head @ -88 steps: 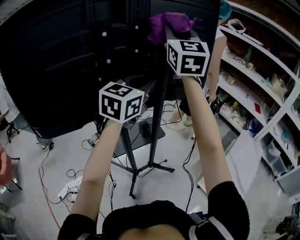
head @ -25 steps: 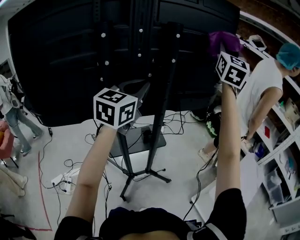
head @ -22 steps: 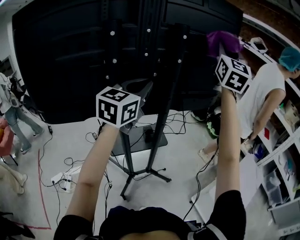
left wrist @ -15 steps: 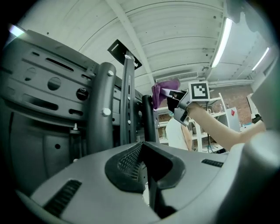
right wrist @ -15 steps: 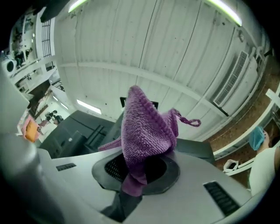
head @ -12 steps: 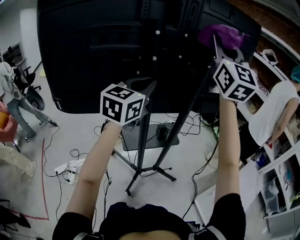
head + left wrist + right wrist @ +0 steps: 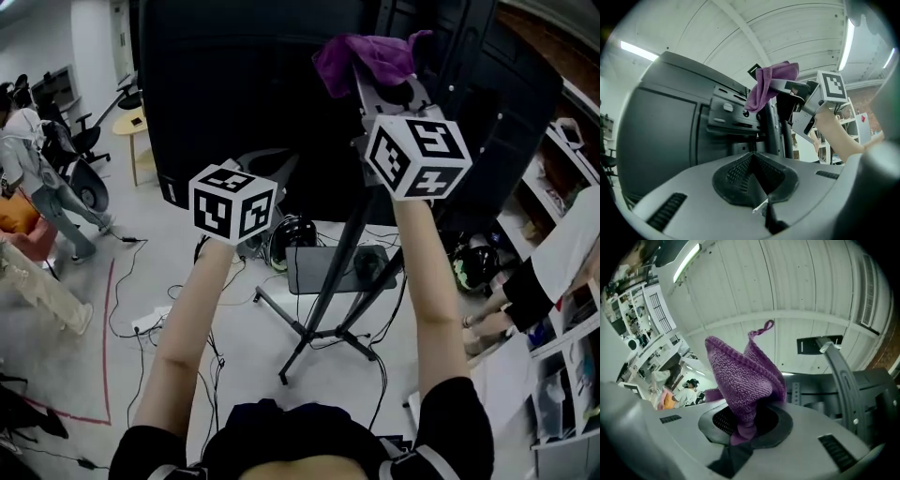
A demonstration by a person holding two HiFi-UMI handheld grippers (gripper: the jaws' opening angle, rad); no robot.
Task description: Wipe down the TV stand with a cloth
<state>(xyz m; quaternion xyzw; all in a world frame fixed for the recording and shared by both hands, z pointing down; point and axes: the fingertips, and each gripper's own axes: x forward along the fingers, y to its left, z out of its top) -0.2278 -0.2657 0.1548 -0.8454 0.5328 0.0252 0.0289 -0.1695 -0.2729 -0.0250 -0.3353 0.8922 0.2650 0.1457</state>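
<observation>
- The right gripper point(image 7: 745, 422) is raised at 12 o'clock in the head view, pinching a bunched purple cloth point(image 7: 746, 373) between its jaws.
- The cloth is by the upper part of the TV stand point(image 7: 345, 267), just behind the black TV point(image 7: 244, 84). No view settles whether it touches the metal.
- The left gripper point(image 7: 753, 159) is at 9 o'clock, lower down and apart from the cloth. Its jaws are pressed together with nothing between them.
- The step in hand looks like wiping the stand's upright. Next, the cloth likely needs pressing onto the post and drawing along it.
- The stand's low flat tray point(image 7: 319, 272) at 6 o'clock carries one dark object (too dim to name).
- Shelves point(image 7: 572, 141) at 3 o'clock hold small items, too small to identify.
</observation>
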